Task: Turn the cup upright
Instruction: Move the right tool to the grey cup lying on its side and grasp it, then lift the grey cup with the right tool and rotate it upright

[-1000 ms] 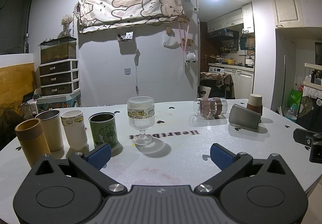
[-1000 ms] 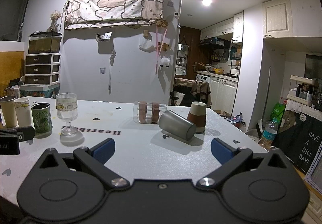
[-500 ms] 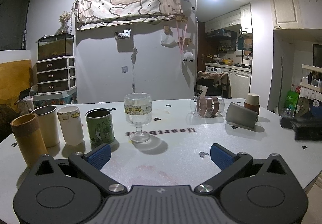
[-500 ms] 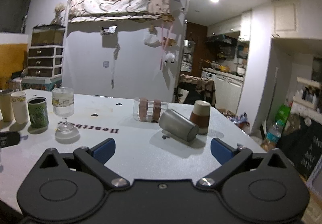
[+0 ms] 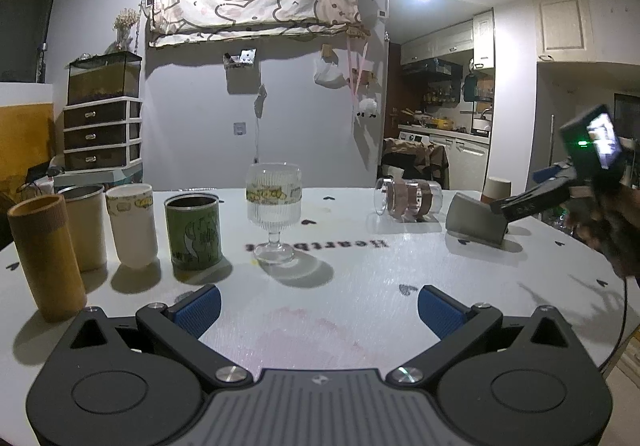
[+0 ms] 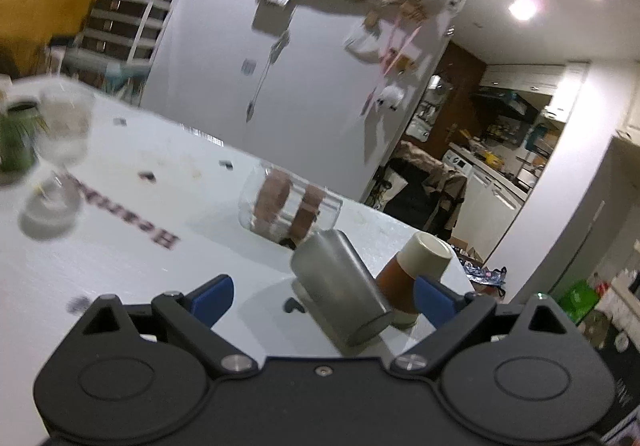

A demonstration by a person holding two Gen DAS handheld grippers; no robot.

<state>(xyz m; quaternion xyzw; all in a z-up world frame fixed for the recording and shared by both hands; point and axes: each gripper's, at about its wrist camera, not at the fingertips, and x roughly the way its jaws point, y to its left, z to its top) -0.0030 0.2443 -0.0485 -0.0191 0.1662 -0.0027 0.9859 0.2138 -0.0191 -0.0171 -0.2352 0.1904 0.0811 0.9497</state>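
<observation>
Cups stood upright at nine o'clock on the table [image 5: 340, 326]; what they held could not be told. Grey metal cup [image 6: 340, 286] lay on its side between the spread fingers of the right gripper [image 6: 322, 296], toward two o'clock against an upturned brown cup [image 6: 416, 266]. Left gripper [image 5: 318, 306] hung open and empty.

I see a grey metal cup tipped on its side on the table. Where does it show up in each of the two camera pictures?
Left wrist view: the grey metal cup lies at the right, far across the table, beside the right tongs.
Right wrist view: the same cup is low and centre, close between the open tongs' blue pads.
Shared landmark: the clear glass with brown bands, lying on its side just behind it.
</observation>
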